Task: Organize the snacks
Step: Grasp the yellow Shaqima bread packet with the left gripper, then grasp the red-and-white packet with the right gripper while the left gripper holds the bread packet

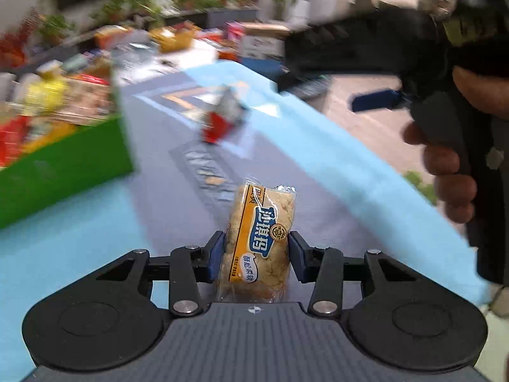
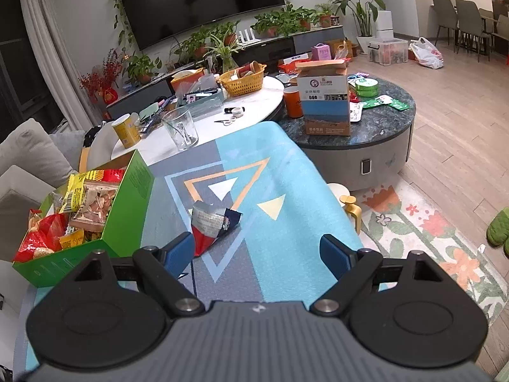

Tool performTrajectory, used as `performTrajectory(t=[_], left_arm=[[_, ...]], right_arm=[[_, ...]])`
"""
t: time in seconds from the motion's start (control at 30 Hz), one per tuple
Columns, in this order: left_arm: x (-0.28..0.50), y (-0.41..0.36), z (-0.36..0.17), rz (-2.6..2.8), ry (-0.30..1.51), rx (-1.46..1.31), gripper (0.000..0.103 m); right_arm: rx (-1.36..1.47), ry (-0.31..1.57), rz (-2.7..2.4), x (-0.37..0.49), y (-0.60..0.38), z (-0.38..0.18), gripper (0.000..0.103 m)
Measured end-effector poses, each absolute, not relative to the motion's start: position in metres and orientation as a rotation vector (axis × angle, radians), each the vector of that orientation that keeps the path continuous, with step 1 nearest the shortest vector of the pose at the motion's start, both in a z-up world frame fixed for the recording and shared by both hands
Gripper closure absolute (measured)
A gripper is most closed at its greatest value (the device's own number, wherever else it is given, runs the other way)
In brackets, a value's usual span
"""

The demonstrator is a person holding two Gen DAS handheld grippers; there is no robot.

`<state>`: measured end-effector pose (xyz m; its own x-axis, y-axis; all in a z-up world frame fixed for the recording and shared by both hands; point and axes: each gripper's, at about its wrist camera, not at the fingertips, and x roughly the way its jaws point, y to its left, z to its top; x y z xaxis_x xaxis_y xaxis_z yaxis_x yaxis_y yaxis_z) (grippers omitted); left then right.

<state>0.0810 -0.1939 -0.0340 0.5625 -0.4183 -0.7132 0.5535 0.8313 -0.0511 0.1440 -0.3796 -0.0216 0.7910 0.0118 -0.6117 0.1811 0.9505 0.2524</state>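
Observation:
A yellow-and-white wrapped snack cake (image 1: pixel 259 222) stands on end on the patterned mat (image 1: pixel 334 165). My left gripper (image 1: pixel 256 238) is shut on it, one blue pad pressed to each side. A crumpled red, blue and silver packet (image 2: pixel 213 226) lies on the mat just ahead of my right gripper's left finger. My right gripper (image 2: pixel 257 245) is open above the mat with nothing between its fingers. The green box (image 2: pixel 127 210) at the left holds several snack packets. In the left wrist view, the same packet (image 1: pixel 222 117) and green box (image 1: pixel 63 172) appear blurred.
A hand (image 1: pixel 451 165) holds the right gripper at the right of the left wrist view. Beyond the mat stand a glass (image 2: pixel 183 129), a yellow can (image 2: pixel 127 130), an orange basket (image 2: pixel 243 82) and a carton (image 2: pixel 324 105) on round tables. A flowered rug (image 2: pixel 423 232) lies to the right.

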Motion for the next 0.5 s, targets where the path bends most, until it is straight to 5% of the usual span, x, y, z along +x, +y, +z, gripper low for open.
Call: performTrajectory(t=[0.5], left_arm=[[0.109, -0.069, -0.027, -0.268, 0.764, 0.039, 0.063]], right_arm=[[0.256, 0.669, -0.075, 0.193, -0.336, -0.048, 0.054]])
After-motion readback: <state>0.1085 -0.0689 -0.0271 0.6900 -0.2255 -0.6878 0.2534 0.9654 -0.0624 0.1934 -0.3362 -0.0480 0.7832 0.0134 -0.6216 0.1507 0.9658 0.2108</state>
